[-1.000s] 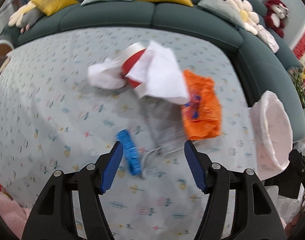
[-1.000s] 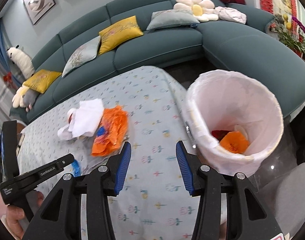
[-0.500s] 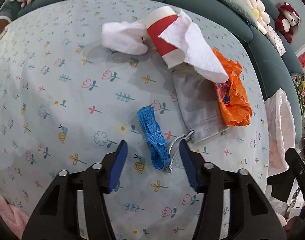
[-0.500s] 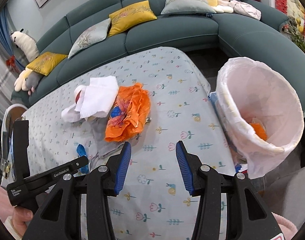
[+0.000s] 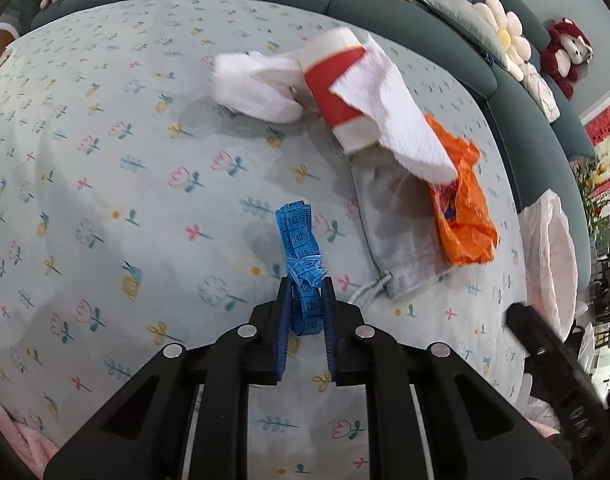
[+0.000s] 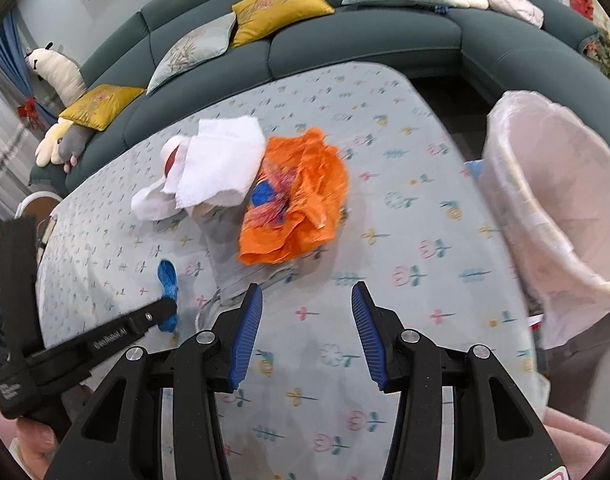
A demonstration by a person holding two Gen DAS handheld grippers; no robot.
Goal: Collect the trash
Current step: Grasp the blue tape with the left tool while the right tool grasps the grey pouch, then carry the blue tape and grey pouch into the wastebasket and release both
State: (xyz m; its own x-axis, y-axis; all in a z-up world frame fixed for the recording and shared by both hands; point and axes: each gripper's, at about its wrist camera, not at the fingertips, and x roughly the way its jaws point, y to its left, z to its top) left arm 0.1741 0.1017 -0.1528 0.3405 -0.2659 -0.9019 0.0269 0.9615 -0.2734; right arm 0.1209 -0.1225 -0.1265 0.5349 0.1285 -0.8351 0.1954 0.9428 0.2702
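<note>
My left gripper (image 5: 305, 284) is shut on a folded blue measuring tape (image 5: 299, 240) lying on the flowered tablecloth (image 5: 105, 200); the tape also shows in the right wrist view (image 6: 168, 280). Beyond it lie a red and white paper cup (image 5: 339, 92), white tissues (image 5: 393, 120), a grey cloth pouch (image 5: 401, 232) and an orange plastic bag (image 5: 461, 216). My right gripper (image 6: 307, 300) is open and empty, just in front of the orange bag (image 6: 297, 208). A bin lined with a white bag (image 6: 561, 216) stands at the table's right edge.
A dark green sofa (image 6: 345, 40) with yellow and grey cushions curves around the far side of the table. Plush toys sit on it. The bin's bag (image 5: 549, 264) shows at the right in the left wrist view.
My left gripper dropped toward the table and closed on the blue tape. My right gripper moved left from the bin toward the orange bag and stayed open.
</note>
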